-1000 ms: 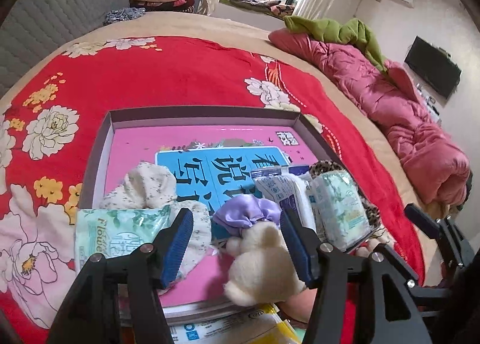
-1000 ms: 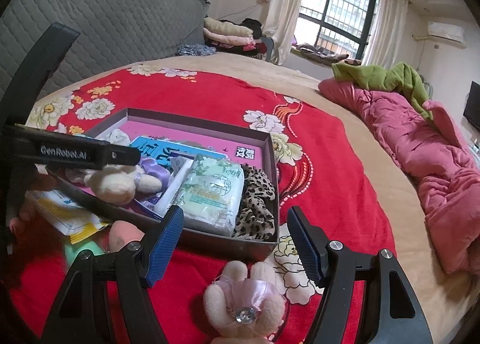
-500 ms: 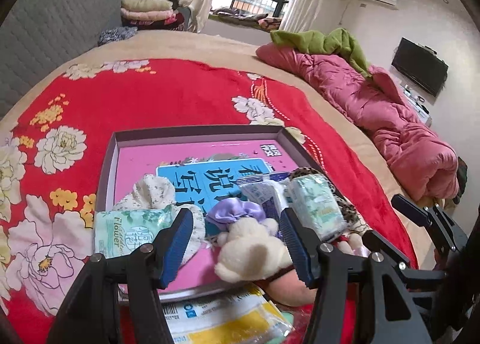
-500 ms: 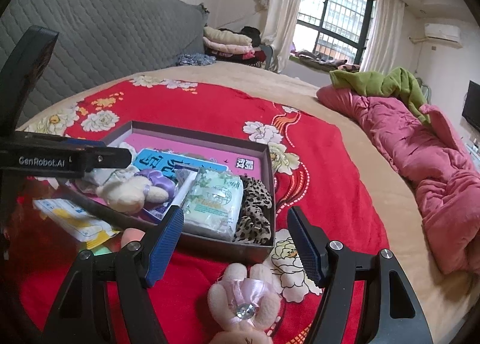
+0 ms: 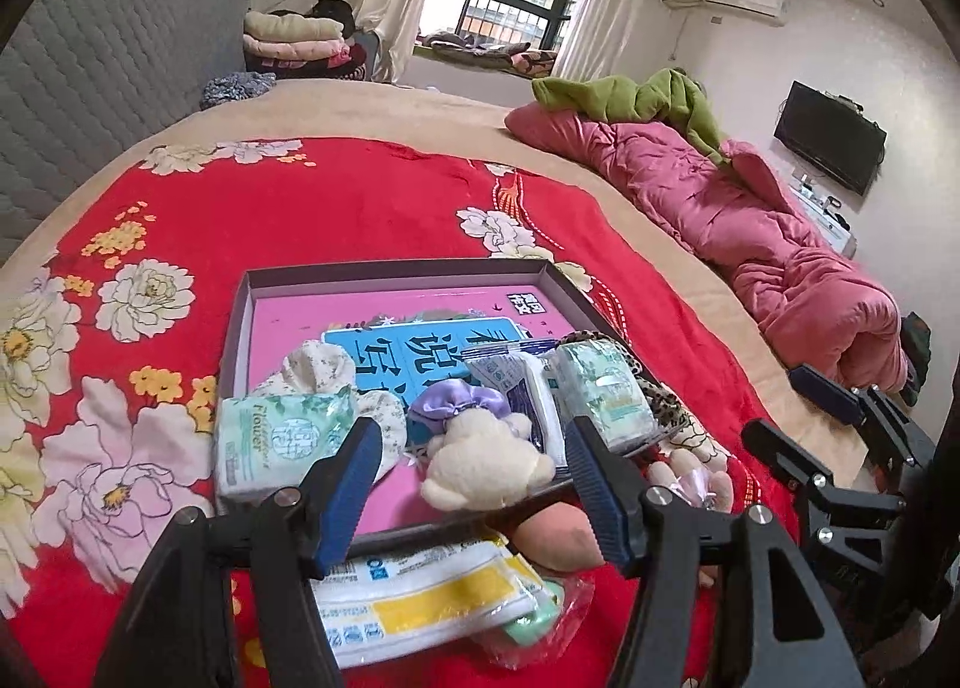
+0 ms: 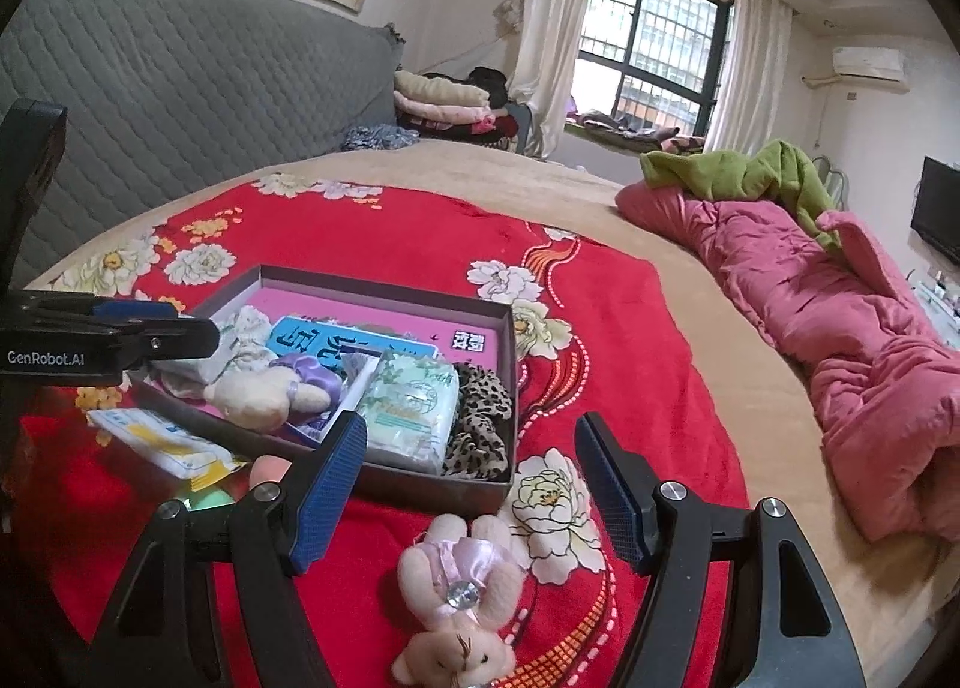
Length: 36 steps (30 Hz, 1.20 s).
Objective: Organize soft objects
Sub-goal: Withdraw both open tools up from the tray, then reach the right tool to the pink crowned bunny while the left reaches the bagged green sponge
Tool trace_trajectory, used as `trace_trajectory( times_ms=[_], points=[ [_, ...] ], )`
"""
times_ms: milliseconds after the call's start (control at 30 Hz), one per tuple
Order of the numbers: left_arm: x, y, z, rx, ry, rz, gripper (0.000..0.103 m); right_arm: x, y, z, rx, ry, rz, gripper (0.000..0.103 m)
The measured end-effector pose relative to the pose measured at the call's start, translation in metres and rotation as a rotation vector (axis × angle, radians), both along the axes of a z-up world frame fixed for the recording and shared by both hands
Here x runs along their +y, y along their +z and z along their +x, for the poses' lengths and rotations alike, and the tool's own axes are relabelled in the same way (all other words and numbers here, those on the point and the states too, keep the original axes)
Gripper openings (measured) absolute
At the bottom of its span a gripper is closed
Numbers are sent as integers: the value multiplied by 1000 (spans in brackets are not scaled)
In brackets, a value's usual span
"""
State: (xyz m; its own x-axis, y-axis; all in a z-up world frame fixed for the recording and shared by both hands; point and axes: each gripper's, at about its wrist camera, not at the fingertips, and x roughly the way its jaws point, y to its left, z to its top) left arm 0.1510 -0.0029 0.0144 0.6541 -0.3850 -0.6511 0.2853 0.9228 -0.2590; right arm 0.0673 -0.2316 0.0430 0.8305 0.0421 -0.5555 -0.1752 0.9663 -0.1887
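- The left gripper [image 5: 474, 484] hangs over the near edge of the box [image 5: 240, 328]; its jaws are opening wide and hold nothing.
- Below them the cream plush [image 5: 480, 463] lies loose in the box, near its front wall, long axis running near-to-far, purple bow end toward the box's far side.
- The right gripper [image 6: 471, 484] is spread wide and empty.
- Under it the pink plush [image 6: 459, 598] lies on the red blanket [image 6: 390, 232], just outside the box's near corner, long axis pointing toward the camera, head nearest.
- In the box: tissue pack [image 6: 411, 409] beside a leopard scrunchie [image 6: 483, 424].
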Motion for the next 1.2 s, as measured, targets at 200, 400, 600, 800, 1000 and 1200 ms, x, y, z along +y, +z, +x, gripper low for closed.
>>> trace_trajectory(
  times_ms=[200,400,600,800,1000,1200],
  points=[
    [13,8,-13,-9,39,-5,64,-3,9,-11,-10,4,5,74],
    [40,14,-25,-7,113,-39,64,-13,14,-22,-12,-6,22,74],
    [54,10,-43,18,151,-36,64,-20,16,-33,-3,-11,52,74],
    [45,10,-63,18,140,14,64,-24,19,-42,9,-7,99,74],
    [32,10,-82,15,117,66,64,-21,17,-54,20,3,106,74],
    [26,8,-93,28,106,87,64,-21,15,-63,37,14,124,74]
  ],
)
